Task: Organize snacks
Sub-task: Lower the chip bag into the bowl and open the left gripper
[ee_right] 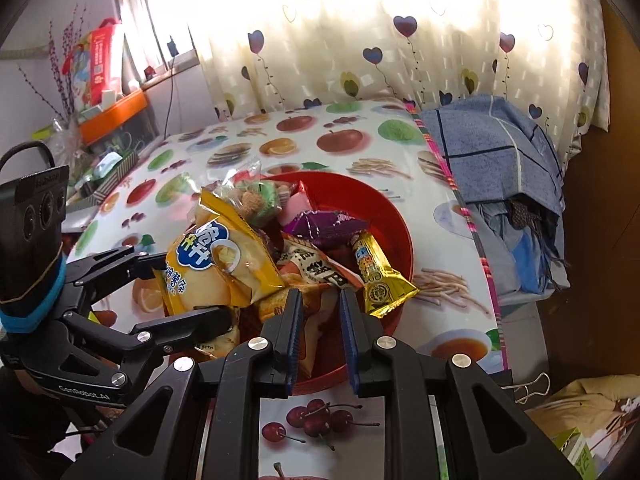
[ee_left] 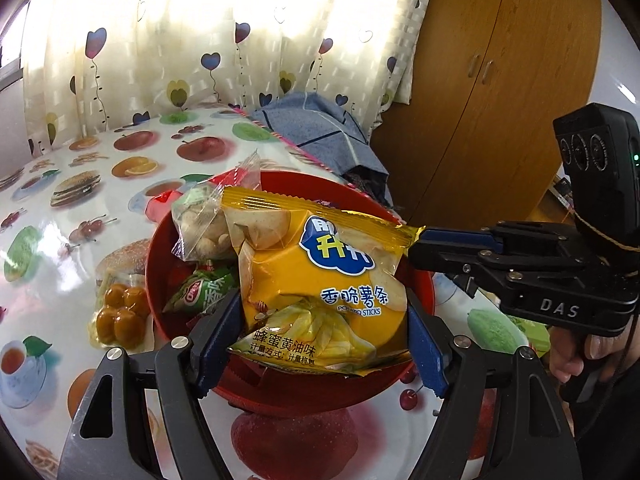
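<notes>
- The left gripper [ee_left: 324, 332] is clamped on the yellow chip bag [ee_left: 316, 280], one pad pressing each side of its lower half, holding it over the red bowl [ee_left: 160, 280].
- The right gripper [ee_right: 320, 340] holds nothing: its jaws stand a narrow gap apart, with only the bowl's contents showing beyond them. In the left view its tips sit right at the bag's top corner, and I can't tell whether they touch it.
- Already in the bowl: a clear bag of biscuits [ee_left: 202, 224], a green packet [ee_left: 200, 292], a purple packet [ee_right: 328, 226], a gold bar [ee_right: 380, 276] jutting over the rim, and an orange packet [ee_right: 320, 268].
- Most of the snacks look gathered, by my reckoning.
- One pack of brown balls [ee_left: 120, 312] lies on the tablecloth [ee_left: 48, 240] just outside the bowl's left rim, so that is left, plus setting the chip bag down.
- The heap is loose and high, so the chip bag could slide off.
</notes>
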`<state>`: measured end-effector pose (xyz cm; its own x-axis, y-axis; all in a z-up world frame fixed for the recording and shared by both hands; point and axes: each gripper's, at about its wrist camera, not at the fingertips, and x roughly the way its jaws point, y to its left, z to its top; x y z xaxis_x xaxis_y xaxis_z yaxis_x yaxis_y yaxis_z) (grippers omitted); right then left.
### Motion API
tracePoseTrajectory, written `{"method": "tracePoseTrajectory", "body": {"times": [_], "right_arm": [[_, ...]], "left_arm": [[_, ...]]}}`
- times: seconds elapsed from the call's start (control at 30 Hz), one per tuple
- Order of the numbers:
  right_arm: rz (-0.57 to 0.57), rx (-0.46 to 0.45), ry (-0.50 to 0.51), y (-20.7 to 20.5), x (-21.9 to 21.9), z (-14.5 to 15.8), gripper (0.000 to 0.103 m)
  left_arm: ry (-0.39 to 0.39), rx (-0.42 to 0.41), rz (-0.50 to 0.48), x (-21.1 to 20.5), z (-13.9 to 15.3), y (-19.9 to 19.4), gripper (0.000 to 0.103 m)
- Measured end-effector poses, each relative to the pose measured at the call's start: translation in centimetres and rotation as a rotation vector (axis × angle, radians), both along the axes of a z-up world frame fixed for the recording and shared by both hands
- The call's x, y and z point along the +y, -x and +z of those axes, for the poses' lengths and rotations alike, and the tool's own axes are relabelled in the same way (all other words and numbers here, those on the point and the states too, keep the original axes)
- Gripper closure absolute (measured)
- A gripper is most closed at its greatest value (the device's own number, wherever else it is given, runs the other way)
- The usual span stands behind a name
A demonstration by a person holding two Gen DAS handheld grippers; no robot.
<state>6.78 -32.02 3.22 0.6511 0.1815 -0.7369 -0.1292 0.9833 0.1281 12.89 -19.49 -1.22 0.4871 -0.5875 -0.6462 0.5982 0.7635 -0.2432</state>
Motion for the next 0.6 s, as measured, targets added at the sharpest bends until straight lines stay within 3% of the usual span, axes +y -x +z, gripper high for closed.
{"method": "tracePoseTrajectory", "body": {"times": [0.13, 0.4, 0.6], "right_arm": [[0.010, -0.015, -0.010, 0.1, 0.2, 0.5, 0.084], [0.123, -0.009, -0.017, -0.2, 2.7, 0.8, 0.084], [0.198, 0.078, 0.011, -1.7, 4.7, -0.6, 0.084]], "left_arm": [[-0.050, 0.029, -0.003, -0.5, -1.3, -0.6, 0.027], [-0.155, -0.022, -0.027, -1.2, -1.9, 0.6, 0.027], [-0.180, -0.088, -0.057, -0.8, -1.9, 1.8, 0.027]]}}
